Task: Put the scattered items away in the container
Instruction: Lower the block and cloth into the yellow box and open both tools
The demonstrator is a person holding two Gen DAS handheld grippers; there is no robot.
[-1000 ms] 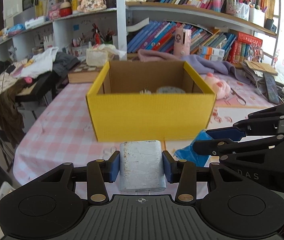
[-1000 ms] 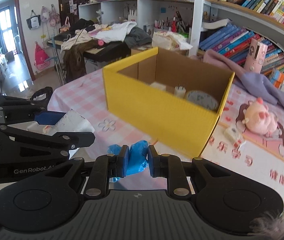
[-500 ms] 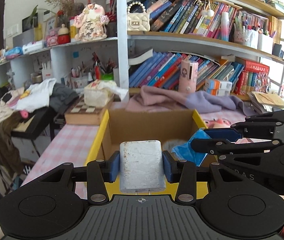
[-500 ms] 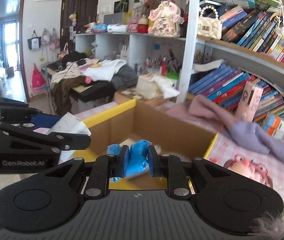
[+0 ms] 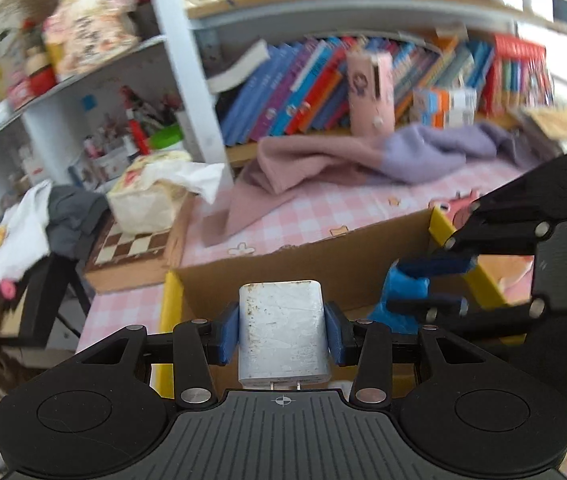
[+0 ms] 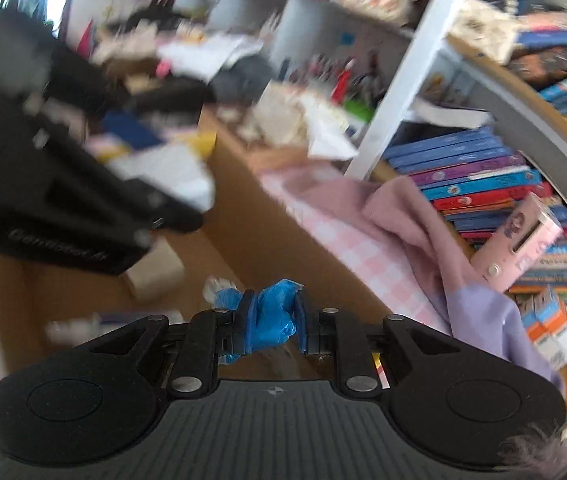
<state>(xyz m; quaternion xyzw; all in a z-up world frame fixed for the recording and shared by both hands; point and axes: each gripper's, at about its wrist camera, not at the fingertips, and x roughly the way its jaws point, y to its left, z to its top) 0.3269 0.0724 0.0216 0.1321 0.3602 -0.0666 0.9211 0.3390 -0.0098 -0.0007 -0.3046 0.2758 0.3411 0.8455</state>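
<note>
My left gripper (image 5: 282, 332) is shut on a scuffed white charger block (image 5: 283, 330), held above the open yellow cardboard box (image 5: 303, 256). My right gripper (image 6: 270, 318) is shut on a crumpled blue plastic wad (image 6: 273, 314) and hangs over the box's brown inside (image 6: 251, 220). In the left wrist view the right gripper (image 5: 427, 286) shows at the right with the blue wad (image 5: 401, 292) between its fingers. The left gripper (image 6: 155, 208) appears blurred at the left of the right wrist view. Several small items lie on the box floor (image 6: 155, 276).
A pink and lilac cloth (image 5: 347, 160) lies on the pink checked tablecloth (image 5: 323, 208) behind the box. Bookshelves (image 5: 363, 80) rise at the back. A tissue pack (image 5: 151, 196) rests on a chessboard box (image 5: 135, 248) to the left, beside a pile of clothes (image 5: 43, 220).
Both grippers have travelled forward from in front of the box to above its opening, each rolling, with the charger and the blue wad still held. The box now fills the lower view.
</note>
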